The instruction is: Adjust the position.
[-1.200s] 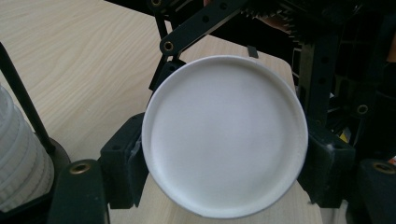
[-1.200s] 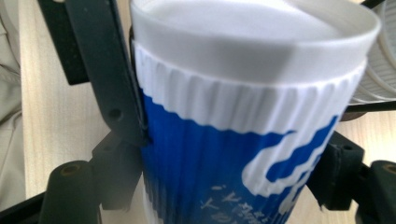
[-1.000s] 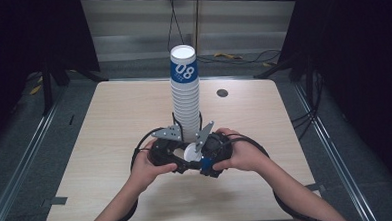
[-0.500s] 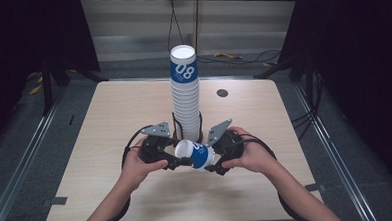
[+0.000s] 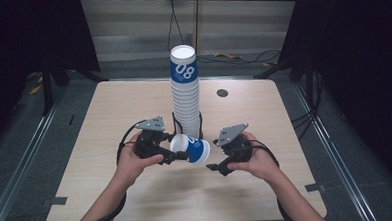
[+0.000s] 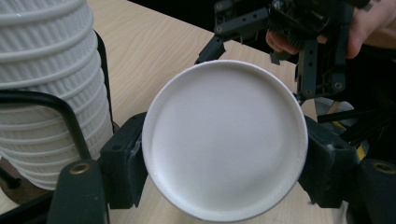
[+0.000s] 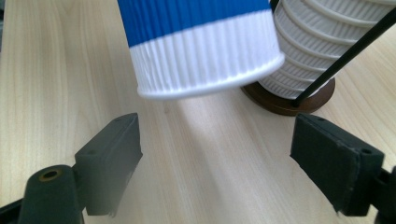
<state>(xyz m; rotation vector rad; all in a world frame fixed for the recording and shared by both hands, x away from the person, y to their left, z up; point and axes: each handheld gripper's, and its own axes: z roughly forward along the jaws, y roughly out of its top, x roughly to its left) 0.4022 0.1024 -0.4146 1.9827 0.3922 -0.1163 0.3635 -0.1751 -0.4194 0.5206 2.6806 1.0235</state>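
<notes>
A blue-and-white cup (image 5: 191,148) is clamped sideways by the left gripper (image 5: 172,152); the right gripper (image 5: 217,165) is held open, with nothing gripped.

Left tongs (image 5: 173,154) clamped shut, right tongs (image 5: 214,166) spread apart, both pointing inward toward each other.

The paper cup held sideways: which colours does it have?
The paper cup is blue with a white ribbed band, clearest in the right gripper view.

You drew the two grippers apart: the right gripper (image 5: 217,165) came off the blue-and-white ribbed paper cup (image 5: 191,148), which stayed clamped in the left gripper (image 5: 172,152), tipped sideways.
</notes>
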